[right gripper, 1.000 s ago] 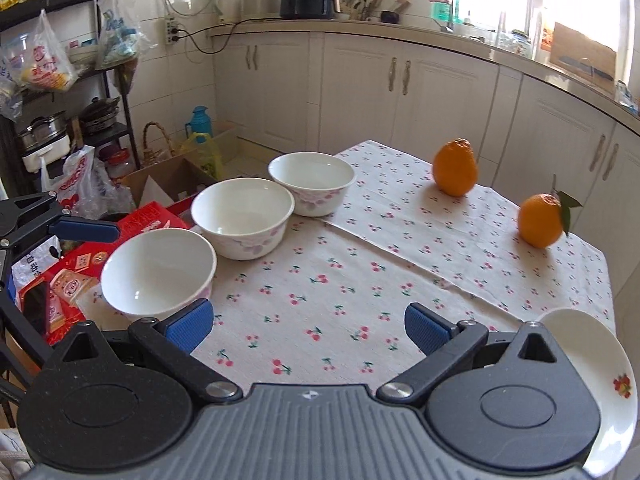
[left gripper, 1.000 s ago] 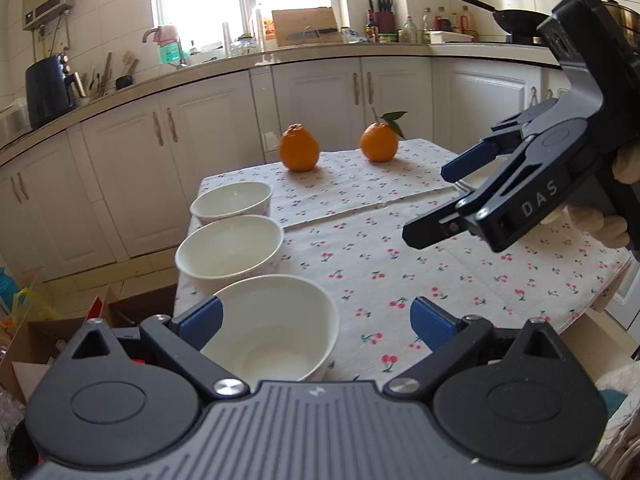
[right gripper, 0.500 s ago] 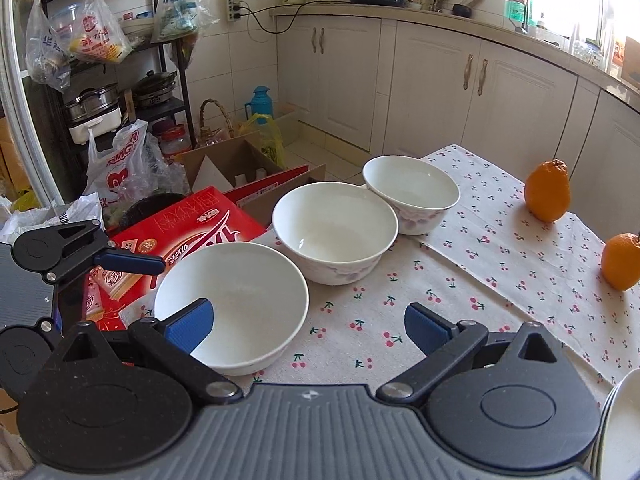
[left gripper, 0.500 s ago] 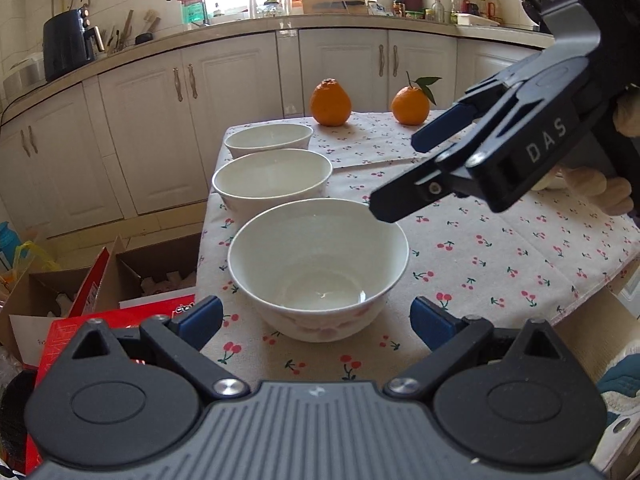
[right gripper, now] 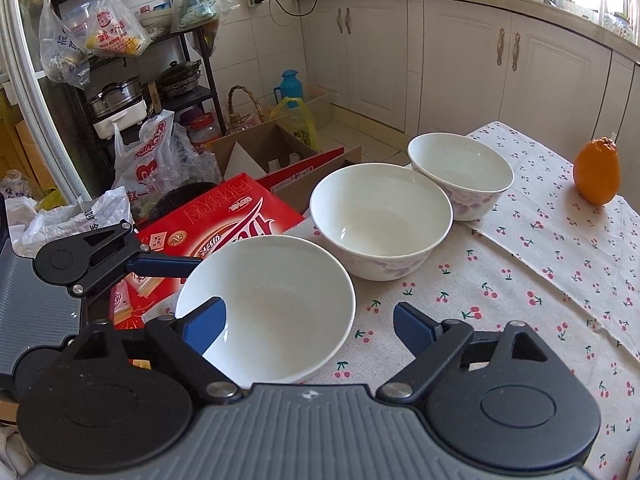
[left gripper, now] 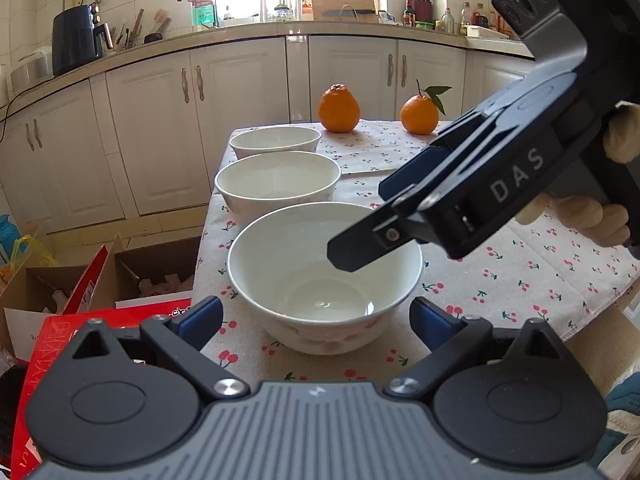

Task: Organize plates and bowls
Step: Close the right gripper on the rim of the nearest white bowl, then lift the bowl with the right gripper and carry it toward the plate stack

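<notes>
White porcelain everywhere in the left wrist view: three bowls sit in a row along the table's left edge on a cherry-print tablecloth (left gripper: 532, 280), with the nearest bowl (left gripper: 325, 276) right in front of the left gripper (left gripper: 316, 318). That gripper's blue pads are spread wide on either side of the bowl's base and aren't touching it, so it's released. Behind it come the middle bowl (left gripper: 277, 184) and the far bowl (left gripper: 275, 142), then two oranges, one plain (left gripper: 338, 109) and one with a leaf (left gripper: 419, 115), further back on the cloth. The right gripper (left gripper: 380, 216) comes in from the right, held by a gloved hand (left gripper: 592, 216), its lower finger hanging over the nearest bowl's rim. Over in the right wrist view, the right gripper (right gripper: 306, 322) has its left pad inside the nearest bowl (right gripper: 276, 304) and its right pad outside the wall, so the rim sits between them; the jaws are closing but not pressing on it yet. The middle bowl (right gripper: 380, 220) and the far bowl (right gripper: 460, 174) line up behind, an orange (right gripper: 597, 172) sits off to the right, and a red box (right gripper: 224, 216) lies on the floor past the table edge.
</notes>
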### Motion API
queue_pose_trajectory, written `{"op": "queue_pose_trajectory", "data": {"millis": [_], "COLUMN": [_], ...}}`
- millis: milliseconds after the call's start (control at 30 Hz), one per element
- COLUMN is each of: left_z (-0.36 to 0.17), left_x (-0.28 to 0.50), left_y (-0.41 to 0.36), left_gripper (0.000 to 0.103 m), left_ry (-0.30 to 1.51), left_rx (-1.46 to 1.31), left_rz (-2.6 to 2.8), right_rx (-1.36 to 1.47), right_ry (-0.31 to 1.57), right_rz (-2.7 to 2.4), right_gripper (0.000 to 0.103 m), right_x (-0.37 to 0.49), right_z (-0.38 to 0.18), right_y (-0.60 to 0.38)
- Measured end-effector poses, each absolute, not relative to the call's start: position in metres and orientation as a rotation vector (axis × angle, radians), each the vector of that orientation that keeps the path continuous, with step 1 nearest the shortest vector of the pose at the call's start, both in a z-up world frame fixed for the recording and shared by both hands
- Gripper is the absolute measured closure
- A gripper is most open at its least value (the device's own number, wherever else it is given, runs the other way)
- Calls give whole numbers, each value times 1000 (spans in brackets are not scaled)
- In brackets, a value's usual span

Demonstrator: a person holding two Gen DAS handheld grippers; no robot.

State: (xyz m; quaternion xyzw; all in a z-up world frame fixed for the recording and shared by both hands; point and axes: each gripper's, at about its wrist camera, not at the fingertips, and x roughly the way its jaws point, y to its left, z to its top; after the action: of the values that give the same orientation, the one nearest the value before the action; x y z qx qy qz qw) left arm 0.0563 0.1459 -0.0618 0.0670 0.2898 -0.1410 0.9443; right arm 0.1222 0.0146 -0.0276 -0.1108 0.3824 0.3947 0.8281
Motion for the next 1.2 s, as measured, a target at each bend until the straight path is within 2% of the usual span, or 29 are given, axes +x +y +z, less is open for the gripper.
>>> {"op": "queue_pose_trajectory", "data": {"millis": [300,500,1200], "left_z": [-63,-62,-50], "left_x": [58,59,59], "left_y": [141,142,128], "left_gripper": [9,13,13], "left_ry": [574,575,569], "left_rx": [147,148,175], "left_rz": [-303,-305,-344], "right_rx": [-203,-156,-89], "right_ry": [856,891,903], "right_rz": [864,878,855], "right_gripper": [33,43,45], "right_x": [132,141,141], "right_z": [-35,-40,-33], "right_y": [17,16,-3]}}
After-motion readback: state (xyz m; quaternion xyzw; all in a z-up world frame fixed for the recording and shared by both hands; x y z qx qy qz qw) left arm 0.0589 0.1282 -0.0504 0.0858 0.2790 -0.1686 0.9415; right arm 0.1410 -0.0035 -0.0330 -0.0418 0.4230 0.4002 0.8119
